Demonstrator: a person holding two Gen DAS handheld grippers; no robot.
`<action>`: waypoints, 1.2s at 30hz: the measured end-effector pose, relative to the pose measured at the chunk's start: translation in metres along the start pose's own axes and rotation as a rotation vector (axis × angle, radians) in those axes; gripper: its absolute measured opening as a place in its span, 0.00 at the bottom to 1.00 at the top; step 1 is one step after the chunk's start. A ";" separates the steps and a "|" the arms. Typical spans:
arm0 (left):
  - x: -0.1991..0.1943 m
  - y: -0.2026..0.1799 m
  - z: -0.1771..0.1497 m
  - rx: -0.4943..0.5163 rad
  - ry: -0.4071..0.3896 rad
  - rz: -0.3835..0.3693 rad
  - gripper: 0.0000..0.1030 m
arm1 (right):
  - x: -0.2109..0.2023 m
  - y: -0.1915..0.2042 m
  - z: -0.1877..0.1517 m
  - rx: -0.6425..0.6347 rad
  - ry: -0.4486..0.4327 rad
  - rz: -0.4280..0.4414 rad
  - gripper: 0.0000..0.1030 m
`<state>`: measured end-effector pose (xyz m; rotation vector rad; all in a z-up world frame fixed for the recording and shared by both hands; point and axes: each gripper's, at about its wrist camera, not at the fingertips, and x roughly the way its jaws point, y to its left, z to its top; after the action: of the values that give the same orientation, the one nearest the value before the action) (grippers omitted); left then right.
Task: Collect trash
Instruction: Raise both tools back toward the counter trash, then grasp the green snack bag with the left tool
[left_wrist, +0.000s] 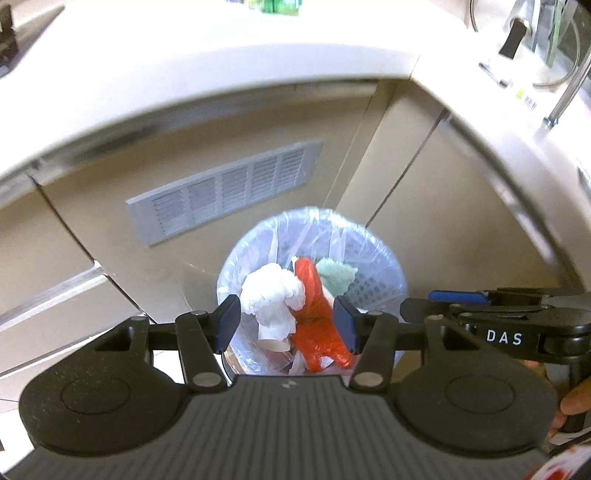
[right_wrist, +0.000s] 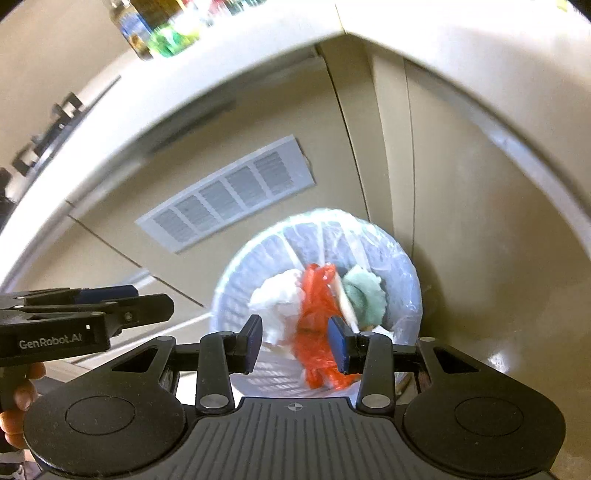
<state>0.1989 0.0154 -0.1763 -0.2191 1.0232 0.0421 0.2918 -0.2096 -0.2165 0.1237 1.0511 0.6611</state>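
- Left wrist view: the left gripper points steeply down over a round waste basket lined with a clear plastic bag.
- Its jaws stand apart and released; nothing is clamped between the blue pads.
- The trash lies inside the basket, below the jaws and clear of them: a crumpled white tissue on the left, an orange plastic bag in the middle, a pale green wad at the upper right.
- In this picture the tissue and the orange plastic bag fall in the gap between the two fingers; the green wad sits above the right finger.
- The basket stands on the floor against a beige cabinet with a grey vent grille, under a white countertop.
- The right gripper enters from the right edge, beside the left one, with a hand on its grip.
- Right wrist view: the right gripper also points down over the same waste basket.
- Its jaws are released and parted, with no object pressed by the pads.
- The orange plastic bag appears in the gap, close to the right pad; the white tissue lies toward the left finger, and the green wad lies above the right finger. All three rest in the basket, apart from the fingers.
- The left gripper reaches in from the left edge, held by a hand.
- Bottles stand on the countertop, blurred.
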 end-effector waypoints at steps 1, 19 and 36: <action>-0.008 -0.002 0.001 -0.004 -0.014 0.003 0.50 | -0.006 0.002 0.002 -0.001 -0.009 0.009 0.43; -0.103 -0.017 0.045 -0.030 -0.255 0.073 0.50 | -0.095 0.016 0.038 -0.081 -0.250 0.099 0.71; -0.050 -0.015 0.156 0.134 -0.352 0.003 0.54 | -0.109 -0.005 0.080 0.076 -0.379 -0.030 0.72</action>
<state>0.3063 0.0356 -0.0530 -0.0836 0.6725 0.0136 0.3257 -0.2579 -0.0948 0.2869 0.7115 0.5440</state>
